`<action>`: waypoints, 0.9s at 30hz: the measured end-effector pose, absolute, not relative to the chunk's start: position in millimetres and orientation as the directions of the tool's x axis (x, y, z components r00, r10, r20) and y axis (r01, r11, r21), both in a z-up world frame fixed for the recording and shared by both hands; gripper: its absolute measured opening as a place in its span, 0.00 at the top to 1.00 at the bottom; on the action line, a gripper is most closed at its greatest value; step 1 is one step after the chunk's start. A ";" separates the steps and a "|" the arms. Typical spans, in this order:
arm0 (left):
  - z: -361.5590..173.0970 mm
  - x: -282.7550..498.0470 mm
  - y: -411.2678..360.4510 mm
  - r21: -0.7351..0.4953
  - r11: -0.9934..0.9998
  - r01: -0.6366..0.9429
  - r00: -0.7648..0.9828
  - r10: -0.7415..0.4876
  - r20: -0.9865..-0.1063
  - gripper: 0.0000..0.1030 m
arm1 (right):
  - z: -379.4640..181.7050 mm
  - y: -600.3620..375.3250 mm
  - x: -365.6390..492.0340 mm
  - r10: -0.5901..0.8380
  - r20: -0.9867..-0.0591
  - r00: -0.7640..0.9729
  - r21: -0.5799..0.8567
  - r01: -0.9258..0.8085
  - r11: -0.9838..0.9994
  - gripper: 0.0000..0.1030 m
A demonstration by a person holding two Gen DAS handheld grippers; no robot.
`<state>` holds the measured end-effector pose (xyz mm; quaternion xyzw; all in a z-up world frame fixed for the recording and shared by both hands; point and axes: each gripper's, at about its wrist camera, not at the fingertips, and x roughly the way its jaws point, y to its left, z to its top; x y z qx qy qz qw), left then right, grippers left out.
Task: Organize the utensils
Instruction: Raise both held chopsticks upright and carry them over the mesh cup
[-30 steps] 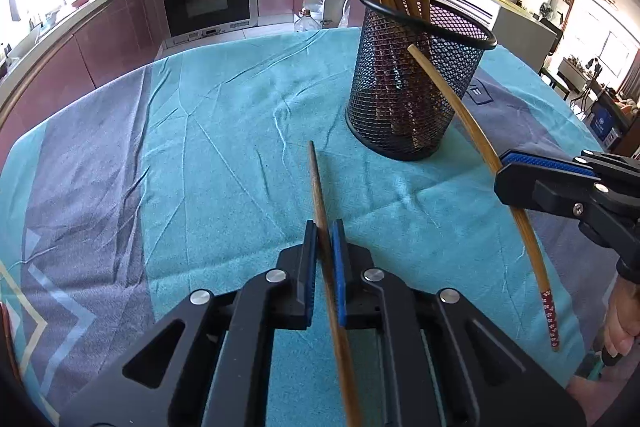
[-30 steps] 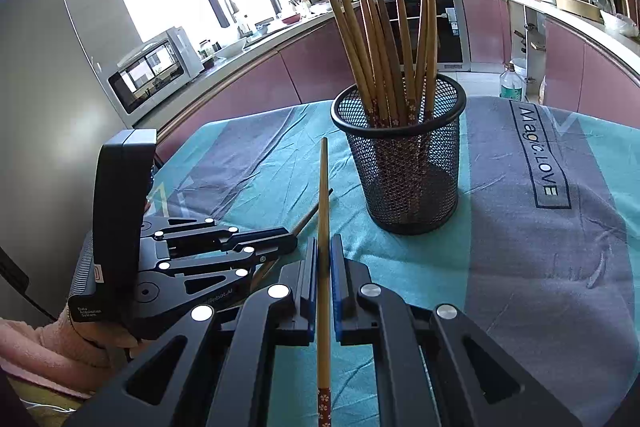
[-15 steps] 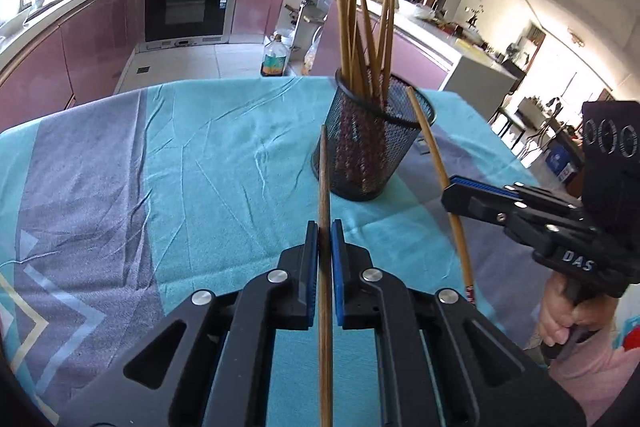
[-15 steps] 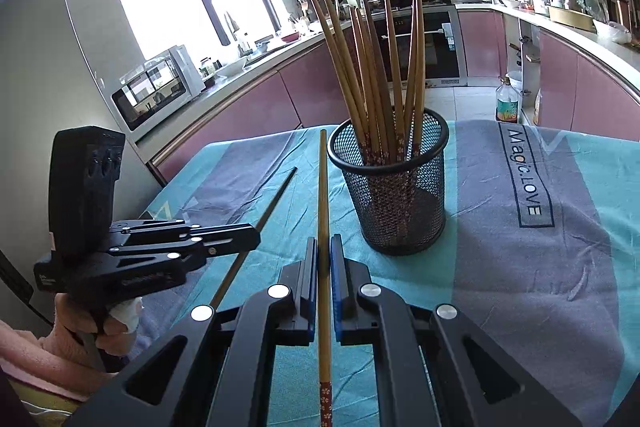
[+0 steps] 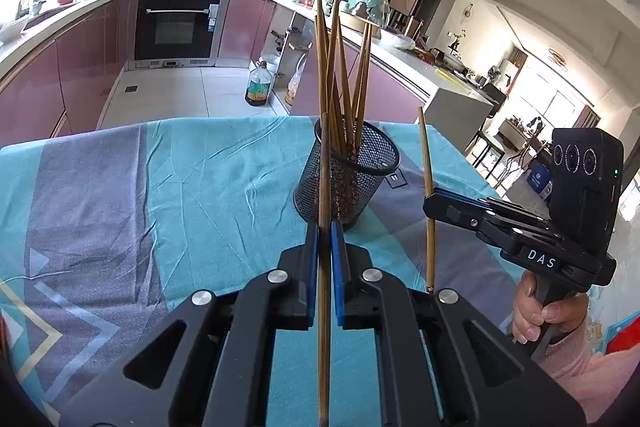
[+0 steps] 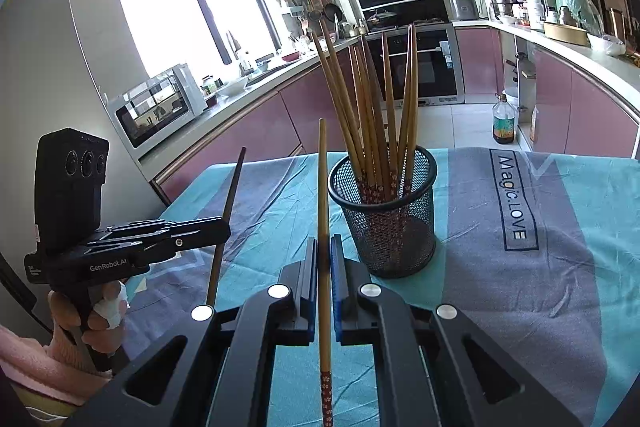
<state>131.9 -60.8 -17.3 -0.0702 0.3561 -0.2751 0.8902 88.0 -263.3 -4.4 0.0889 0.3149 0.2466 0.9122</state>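
Both chopsticks are now raised off the bench [image 5: 168, 187] and stand upright; the left claw [image 5: 325, 227] pinches one chopstick [image 5: 325, 187], the right claw [image 6: 324, 247] another [image 6: 323, 195], near the mesh holder [image 6: 394, 223]; insertion seems next.

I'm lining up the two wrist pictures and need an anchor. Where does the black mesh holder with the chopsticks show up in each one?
Left wrist view: the mesh holder stands just right of centre, right behind the left claw.
Right wrist view: the mesh holder stands right of centre, beyond the right claw.
Shared landmark: the built-in oven behind it.
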 end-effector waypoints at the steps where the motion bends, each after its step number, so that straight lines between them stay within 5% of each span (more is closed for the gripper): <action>1: -15.9 131.3 -60.1 -0.321 0.838 0.442 0.597 -0.541 -0.592 0.93 | -2.3 -263.6 89.0 0.506 -0.528 0.682 0.317 -0.395 0.862 0.95; 27: 15.5 132.0 -61.4 -0.323 0.821 0.471 0.641 -0.570 -0.514 0.93 | 29.0 -271.5 97.4 0.496 -0.466 0.733 0.286 -0.405 0.868 0.95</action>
